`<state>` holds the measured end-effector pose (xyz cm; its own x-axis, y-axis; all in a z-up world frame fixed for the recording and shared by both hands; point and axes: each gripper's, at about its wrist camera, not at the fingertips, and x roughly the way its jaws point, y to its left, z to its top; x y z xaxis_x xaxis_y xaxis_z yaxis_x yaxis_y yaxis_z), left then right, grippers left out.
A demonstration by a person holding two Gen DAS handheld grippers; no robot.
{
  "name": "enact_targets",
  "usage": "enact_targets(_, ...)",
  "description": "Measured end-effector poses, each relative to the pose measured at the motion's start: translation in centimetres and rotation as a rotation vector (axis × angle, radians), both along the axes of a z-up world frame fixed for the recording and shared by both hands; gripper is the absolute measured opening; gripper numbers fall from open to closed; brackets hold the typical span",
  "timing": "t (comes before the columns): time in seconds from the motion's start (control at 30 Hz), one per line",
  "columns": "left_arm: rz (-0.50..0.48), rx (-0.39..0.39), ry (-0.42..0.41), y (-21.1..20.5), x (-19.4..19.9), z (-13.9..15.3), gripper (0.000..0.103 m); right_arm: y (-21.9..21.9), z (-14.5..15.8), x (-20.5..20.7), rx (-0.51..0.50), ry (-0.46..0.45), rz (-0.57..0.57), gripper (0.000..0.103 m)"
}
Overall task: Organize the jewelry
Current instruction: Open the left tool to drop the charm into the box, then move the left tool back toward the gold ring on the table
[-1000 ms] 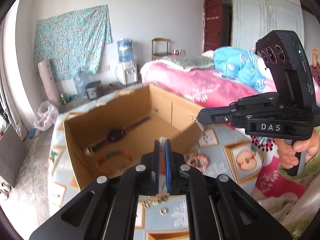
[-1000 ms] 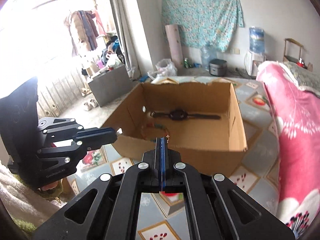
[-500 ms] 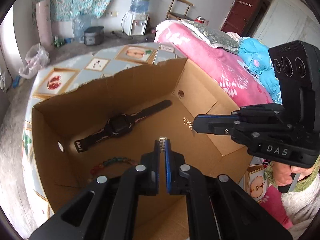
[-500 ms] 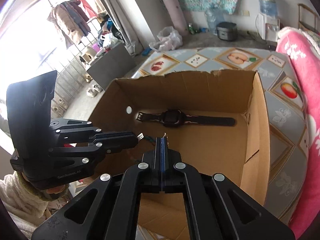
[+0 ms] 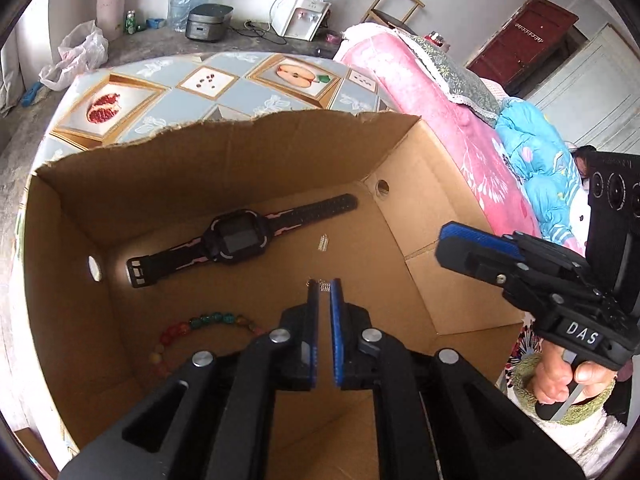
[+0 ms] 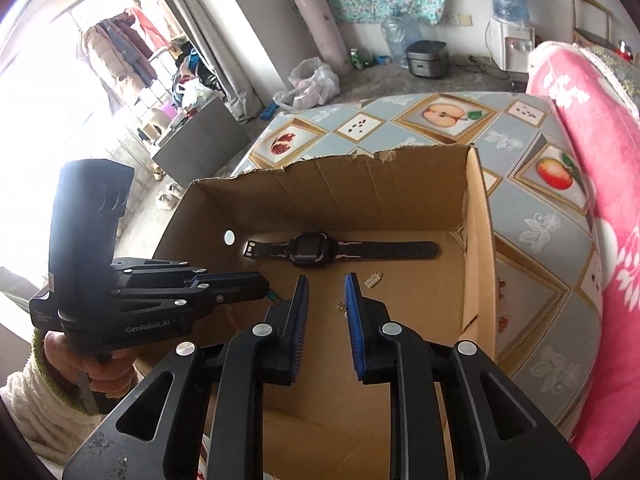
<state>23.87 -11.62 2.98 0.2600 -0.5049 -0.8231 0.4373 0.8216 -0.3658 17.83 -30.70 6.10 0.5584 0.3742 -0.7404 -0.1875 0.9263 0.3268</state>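
An open cardboard box (image 5: 240,160) (image 6: 360,192) holds a black watch (image 5: 236,240) (image 6: 310,249) and a coloured bead bracelet (image 5: 200,326). My left gripper (image 5: 325,285) (image 6: 262,290) hangs inside the box, shut on a tiny silver earring (image 5: 322,286) at its tips. My right gripper (image 6: 325,284) (image 5: 452,244) is over the box's right side. Its jaws are opening and nothing is between them. A small silver earring (image 6: 374,280) (image 5: 323,242) lies loose on the box floor near the watch strap. A tiny gold piece (image 6: 341,306) lies just beyond the right fingertips.
The box stands on a fruit-patterned tablecloth (image 5: 200,80) (image 6: 440,120). A pink blanket (image 5: 420,92) (image 6: 580,140) lies along the right. A hand (image 5: 560,376) holds the right gripper and another hand (image 6: 92,364) holds the left.
Both grippers came forward and down from in front of the box to inside it. The right jaws have parted, and the small piece they held now lies on the box floor.
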Motion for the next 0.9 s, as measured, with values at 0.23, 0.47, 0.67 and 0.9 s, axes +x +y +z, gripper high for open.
enact_targets(0.23,0.011,-0.017,-0.133,2.0,-3.6,3.3,0.017,-1.1,2.3,-3.9,0.009,-0.085,-0.023,0.032)
enact_targets(0.47,0.004,-0.048,-0.302,5.6,-11.2,7.0,0.046,-1.1,4.6,-11.0,0.066,-0.193,0.019,0.05)
enact_targets(0.67,0.009,-0.034,-0.353,9.0,-18.3,6.5,0.073,1.1,2.0,-16.0,0.081,-0.175,0.095,0.05)
enact_targets(0.9,0.071,0.086,-0.311,9.4,-20.7,0.9,0.08,3.5,-5.2,-15.9,0.174,0.021,0.077,0.05)
